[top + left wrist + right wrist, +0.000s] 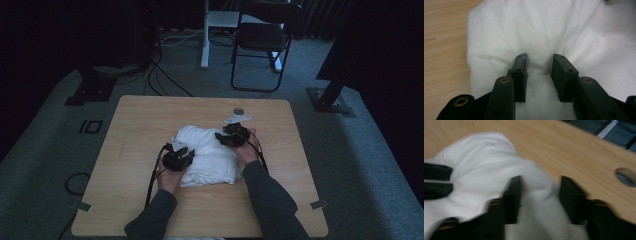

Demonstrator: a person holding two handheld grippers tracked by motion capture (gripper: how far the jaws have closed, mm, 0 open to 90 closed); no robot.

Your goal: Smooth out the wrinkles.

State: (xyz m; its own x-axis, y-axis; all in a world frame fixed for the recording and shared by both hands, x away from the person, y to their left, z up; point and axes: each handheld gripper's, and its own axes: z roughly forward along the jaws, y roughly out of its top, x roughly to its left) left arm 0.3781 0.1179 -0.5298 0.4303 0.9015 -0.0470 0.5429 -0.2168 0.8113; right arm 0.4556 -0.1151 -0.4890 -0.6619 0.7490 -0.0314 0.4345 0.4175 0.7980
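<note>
A bunched white cloth (207, 155) lies in the middle of the wooden table (145, 120). My left gripper (186, 153) is at the cloth's left edge. In the left gripper view its jaws (539, 58) pinch a raised fold of the cloth (536, 30), and creases fan out from them. My right gripper (221, 136) is at the cloth's far right corner. The right gripper view is blurred; there the jaws (540, 182) stand on either side of a bulge of cloth (481, 162) that fills the gap from finger to finger. The left gripper (436, 182) appears at that view's left edge.
A small round hole (238, 111) (626, 176) lies in the tabletop just beyond the right gripper. Bare wood surrounds the cloth on all sides. A dark folding chair (262, 35) and cables (160, 75) are on the carpet behind the table.
</note>
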